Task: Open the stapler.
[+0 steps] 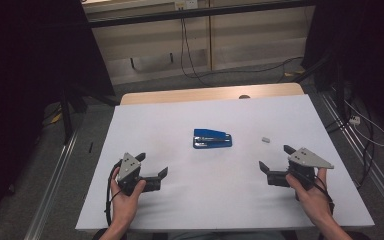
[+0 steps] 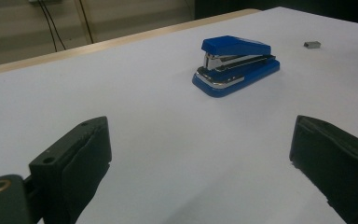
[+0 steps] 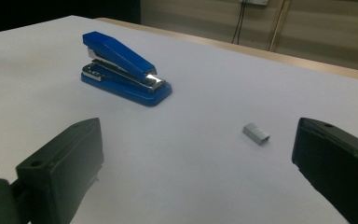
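Note:
A blue stapler point(image 1: 212, 138) lies in the middle of the white table point(image 1: 180, 120), its lid down. A small grey block of staples point(image 1: 265, 140) rests to its right. My left gripper point(image 1: 152, 165) is held at the front left, open and empty; the stapler point(image 2: 235, 64) stands ahead of its jaws and the staples point(image 2: 312, 44) farther off. My right gripper point(image 1: 277, 159) is held at the front right, open and empty. In the right gripper view the staples point(image 3: 256, 133) lie just ahead between the jaws, and the stapler point(image 3: 123, 70) is beyond to the left.
The white table has a wooden strip point(image 1: 210, 93) along its far edge. Black cables point(image 1: 190, 55) hang down the wall behind. Dark frames and rails stand on the floor at both sides.

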`<state>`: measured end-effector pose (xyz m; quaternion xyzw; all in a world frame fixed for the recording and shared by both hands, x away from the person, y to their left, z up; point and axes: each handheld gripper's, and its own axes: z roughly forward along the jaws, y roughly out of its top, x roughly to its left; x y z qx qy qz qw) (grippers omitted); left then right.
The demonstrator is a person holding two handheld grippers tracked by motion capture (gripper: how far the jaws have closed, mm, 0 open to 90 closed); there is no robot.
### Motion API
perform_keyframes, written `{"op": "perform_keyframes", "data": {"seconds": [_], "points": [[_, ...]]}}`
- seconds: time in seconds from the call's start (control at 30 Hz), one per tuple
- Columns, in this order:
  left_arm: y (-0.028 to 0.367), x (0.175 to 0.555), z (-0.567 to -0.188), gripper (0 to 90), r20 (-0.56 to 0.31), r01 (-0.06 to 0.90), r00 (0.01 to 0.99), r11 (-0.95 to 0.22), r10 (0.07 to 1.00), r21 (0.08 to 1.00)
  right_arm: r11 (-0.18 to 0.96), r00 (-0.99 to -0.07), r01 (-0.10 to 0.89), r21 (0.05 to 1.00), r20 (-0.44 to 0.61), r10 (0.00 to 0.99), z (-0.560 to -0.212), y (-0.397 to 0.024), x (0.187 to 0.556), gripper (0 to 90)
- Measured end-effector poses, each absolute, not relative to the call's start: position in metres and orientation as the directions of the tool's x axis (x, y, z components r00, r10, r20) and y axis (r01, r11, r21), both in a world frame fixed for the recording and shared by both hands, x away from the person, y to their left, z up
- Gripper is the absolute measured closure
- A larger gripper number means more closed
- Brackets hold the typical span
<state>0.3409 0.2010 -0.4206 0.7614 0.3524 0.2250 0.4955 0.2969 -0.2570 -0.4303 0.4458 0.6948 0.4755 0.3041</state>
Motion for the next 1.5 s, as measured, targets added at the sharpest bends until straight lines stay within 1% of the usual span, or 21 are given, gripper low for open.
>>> {"op": "perform_keyframes", "data": {"seconds": [0.1,0.3,0.33,0.4,0.43,0.47,0.53,0.73,0.77,0.8,0.83,0.87,0.93,1.23,1.27,1.37,1.43,1.5], "points": [[0.196,0.342,-0.419,5.8,-0.017,0.321,0.649,-0.254,0.761,0.912,0.179,-0.443,0.33,0.927,-0.015,0.896,-0.431,-0.249,0.301,2.1],[0.187,0.345,-0.416,5.8,-0.007,0.307,0.668,-0.268,0.744,0.913,0.167,-0.455,0.311,0.936,-0.007,0.89,-0.426,-0.239,0.307,2.0],[0.184,0.347,-0.416,6.2,-0.037,0.325,0.683,-0.258,0.73,0.91,0.156,-0.463,0.314,0.936,0.008,0.886,-0.425,-0.235,0.31,2.0],[0.178,0.349,-0.416,6.2,-0.02,0.301,0.703,-0.271,0.711,0.914,0.163,-0.479,0.323,0.932,0.012,0.878,-0.427,-0.231,0.312,2.7],[0.175,0.35,-0.417,6.2,-0.008,0.287,0.712,-0.281,0.702,0.916,0.173,-0.501,0.33,0.928,0.018,0.865,-0.427,-0.228,0.312,2.4],[0.175,0.35,-0.417,6.2,-0.008,0.287,0.712,-0.281,0.702,0.916,0.173,-0.501,0.33,0.928,0.018,0.865,-0.427,-0.228,0.312,2.4],[0.171,0.353,-0.418,6.2,-0.025,0.295,0.717,-0.271,0.696,0.916,0.201,-0.535,0.338,0.92,0.012,0.845,-0.43,-0.221,0.311,1.8],[0.159,0.364,-0.417,6.2,-0.023,0.287,0.725,-0.271,0.688,0.919,0.202,-0.552,0.322,0.925,0.01,0.834,-0.429,-0.21,0.319,1.8],[0.158,0.368,-0.415,6.5,-0.05,0.304,0.724,-0.254,0.688,0.918,0.203,-0.551,0.321,0.925,0.008,0.835,-0.429,-0.209,0.321,2.1],[0.158,0.368,-0.415,6.6,-0.05,0.304,0.724,-0.254,0.688,0.918,0.203,-0.551,0.321,0.925,0.008,0.835,-0.429,-0.209,0.321,2.1],[0.154,0.371,-0.41,6.6,-0.08,0.325,0.721,-0.233,0.689,0.917,0.197,-0.548,0.322,0.926,0.013,0.836,-0.429,-0.207,0.322,1.8],[0.154,0.371,-0.41,6.6,-0.08,0.325,0.721,-0.233,0.689,0.917,0.197,-0.548,0.322,0.926,0.013,0.836,-0.429,-0.207,0.322,1.8],[0.149,0.372,-0.406,6.6,-0.061,0.305,0.726,-0.242,0.685,0.921,0.193,-0.572,0.324,0.926,0.03,0.819,-0.429,-0.205,0.325,1.9],[0.136,0.39,-0.407,6.4,0.013,0.262,0.728,-0.296,0.686,0.919,0.18,-0.566,0.317,0.931,0.034,0.824,-0.426,-0.199,0.337,2.5],[0.133,0.394,-0.408,6.2,0.04,0.24,0.727,-0.307,0.686,0.921,0.167,-0.567,0.313,0.935,0.043,0.823,-0.425,-0.197,0.341,3.0],[0.128,0.401,-0.409,6.1,0.039,0.249,0.73,-0.319,0.682,0.914,0.165,-0.573,0.314,0.935,0.048,0.818,-0.424,-0.192,0.349,3.2],[0.122,0.408,-0.41,6.0,0.012,0.259,0.738,-0.299,0.675,0.919,0.168,-0.575,0.322,0.932,0.051,0.816,-0.424,-0.189,0.354,3.2],[0.118,0.411,-0.411,5.7,0.03,0.25,0.743,-0.319,0.669,0.914,0.178,-0.581,0.322,0.93,0.046,0.812,-0.424,-0.186,0.357,3.1]]}}
